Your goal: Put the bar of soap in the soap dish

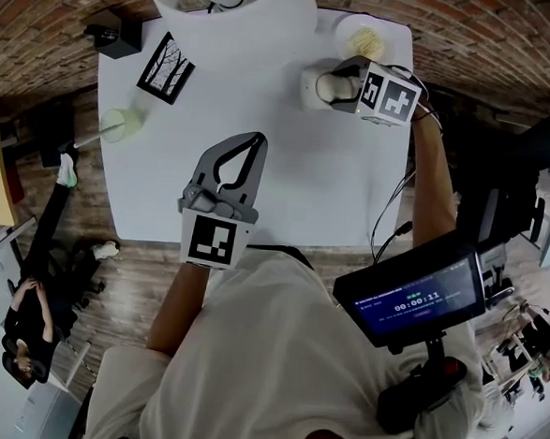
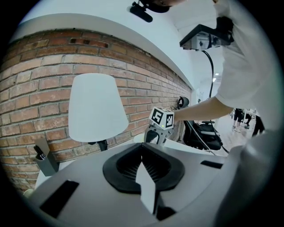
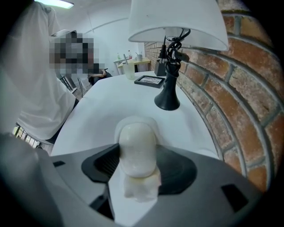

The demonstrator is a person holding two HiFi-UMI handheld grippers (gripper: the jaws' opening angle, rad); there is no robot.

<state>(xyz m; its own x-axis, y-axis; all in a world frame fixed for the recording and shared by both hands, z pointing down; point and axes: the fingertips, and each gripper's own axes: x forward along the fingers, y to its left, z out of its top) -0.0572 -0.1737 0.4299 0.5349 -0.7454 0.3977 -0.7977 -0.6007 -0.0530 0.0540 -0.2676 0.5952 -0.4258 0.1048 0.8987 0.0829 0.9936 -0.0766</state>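
Head view: a white rectangular table [image 1: 296,187] stands against a red-brick wall [image 1: 46,1], with worn wooden plank flooring [image 1: 129,288] along its near and left sides. A person in black [image 1: 26,314] sits on that floor well off the table's left edge, and black office chairs crowd the right side.

A lamp with a white conical shade [image 1: 247,20] on a black flared base [image 3: 167,95] rises at the middle of the far edge, its shade hiding the tabletop beneath it. A black-framed drawing of bare trees [image 1: 166,67] lies left of it, a pale green cup [image 1: 122,124] stands at the left edge, and a dark holder [image 1: 117,36] sits at the far left corner.

The round white soap dish [image 1: 344,31] sits at the far right corner. Just beside it, toward the near side, the right gripper [image 1: 329,86] has its jaws clamped on the pale oval bar of soap [image 3: 136,146], which stands upright between the ribbed pads [image 3: 104,164] with a lumpy white scrap below it. The left gripper [image 1: 252,147], over the middle of the table toward the near edge, has its jaw tips drawn together with nothing between them.

Both grippers carry black-and-white square markers. A blue screen [image 1: 410,298] at the person's chest shows digits that appear to read 00:00:11; its smaller lines are too fine to read.
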